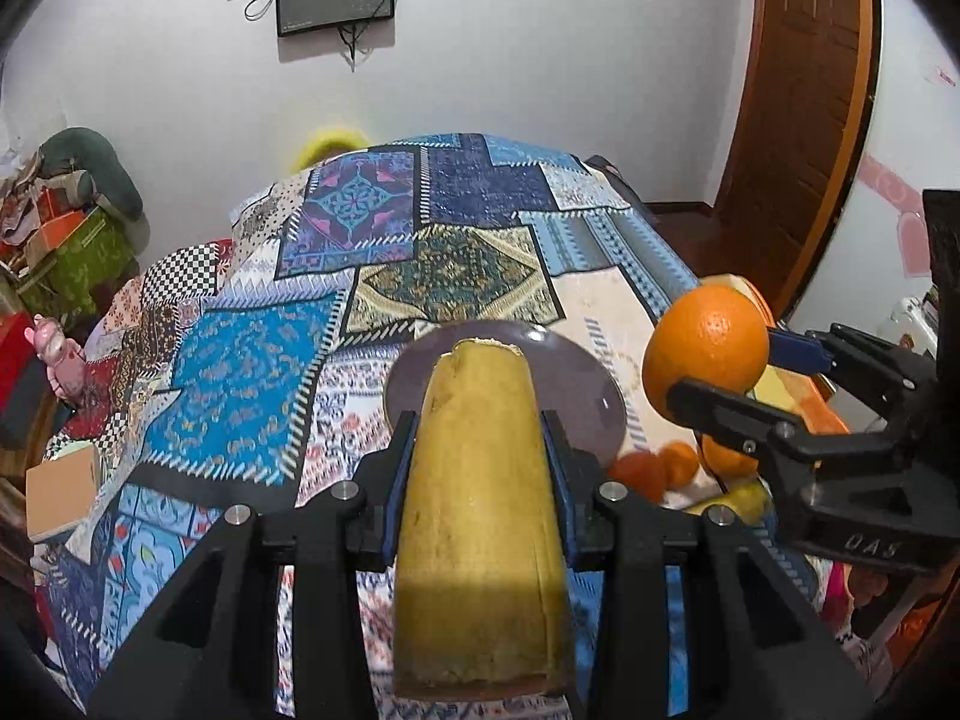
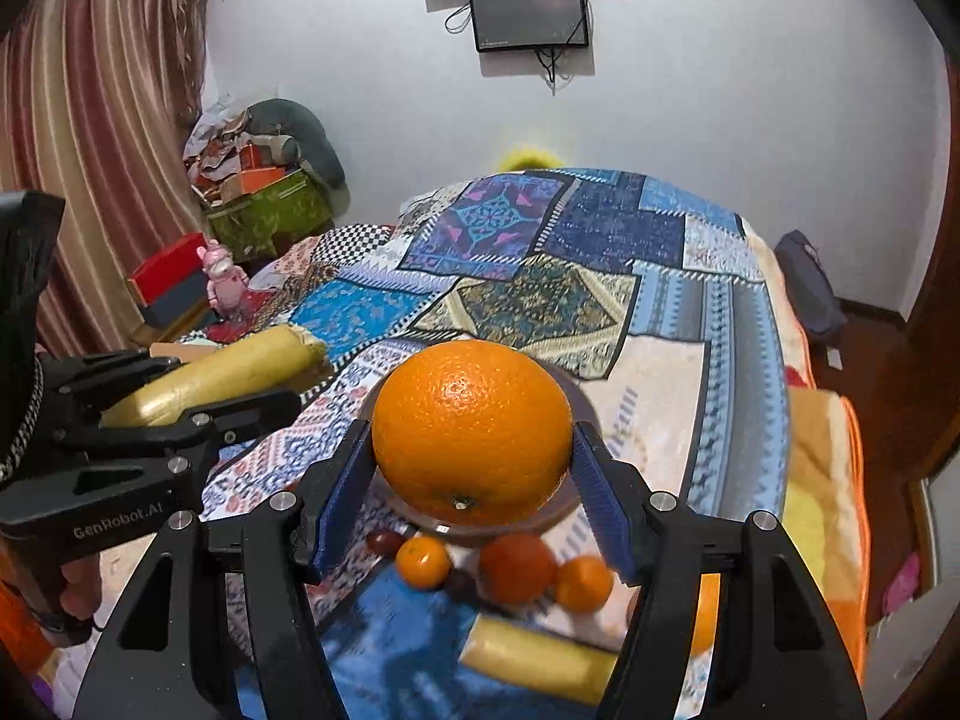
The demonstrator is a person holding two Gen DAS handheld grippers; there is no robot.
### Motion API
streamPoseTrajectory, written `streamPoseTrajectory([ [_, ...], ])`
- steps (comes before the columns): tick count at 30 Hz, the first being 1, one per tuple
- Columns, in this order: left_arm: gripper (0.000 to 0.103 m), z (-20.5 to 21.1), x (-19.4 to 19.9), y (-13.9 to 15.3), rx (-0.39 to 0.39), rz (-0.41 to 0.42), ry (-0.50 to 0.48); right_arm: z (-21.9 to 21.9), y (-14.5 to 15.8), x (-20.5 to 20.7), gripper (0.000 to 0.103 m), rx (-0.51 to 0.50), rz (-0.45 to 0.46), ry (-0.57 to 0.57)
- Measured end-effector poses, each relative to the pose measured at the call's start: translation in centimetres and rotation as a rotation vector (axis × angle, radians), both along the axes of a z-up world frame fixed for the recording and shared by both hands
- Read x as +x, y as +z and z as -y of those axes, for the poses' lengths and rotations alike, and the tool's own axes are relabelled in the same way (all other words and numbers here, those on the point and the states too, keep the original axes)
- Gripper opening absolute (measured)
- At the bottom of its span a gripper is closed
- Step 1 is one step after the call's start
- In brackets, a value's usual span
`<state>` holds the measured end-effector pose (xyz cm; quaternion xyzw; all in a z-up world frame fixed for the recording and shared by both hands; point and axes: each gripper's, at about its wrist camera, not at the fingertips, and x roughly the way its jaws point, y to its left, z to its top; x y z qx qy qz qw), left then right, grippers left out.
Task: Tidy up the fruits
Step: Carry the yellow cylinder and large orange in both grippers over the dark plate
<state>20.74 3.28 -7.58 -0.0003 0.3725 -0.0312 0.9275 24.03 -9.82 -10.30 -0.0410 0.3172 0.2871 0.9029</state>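
My left gripper [image 1: 480, 450] is shut on a yellow banana piece [image 1: 480, 510] and holds it above the bed; it also shows in the right wrist view [image 2: 222, 375]. My right gripper [image 2: 474, 480] is shut on a large orange [image 2: 472, 432], seen at the right of the left wrist view [image 1: 708, 351]. A dark round plate [image 1: 585, 384] lies on the patchwork bedspread [image 1: 360, 276] below both. Small oranges [image 2: 423, 561], a red fruit [image 2: 516, 567] and another banana piece [image 2: 540, 657] lie on the bed in front of the plate [image 2: 462, 531].
A dark grape [image 2: 384, 540] lies by the small fruits. Boxes and clutter [image 2: 264, 204] stand at the far left with a pink toy [image 2: 222, 282]. A wooden door [image 1: 804, 120] is at the right. An orange blanket [image 2: 828, 516] covers the bed's right edge.
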Motion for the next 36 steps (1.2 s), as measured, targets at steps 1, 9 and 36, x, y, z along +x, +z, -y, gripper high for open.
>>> streamPoseTrajectory([
  [1,0.038,-0.2,0.5,0.1,-0.002,0.001,0.002,-0.1,0.0,0.3,0.062,-0.001,0.003,0.000],
  [9,0.038,-1.2,4.4,-0.4,0.010,-0.008,0.022,-1.0,-0.4,3.5,0.062,-0.012,0.000,-0.006],
  [36,0.038,-2.5,14.5,-9.0,0.008,-0.190,0.000,-4.8,-7.9,12.5,0.062,-0.179,-0.184,0.080],
])
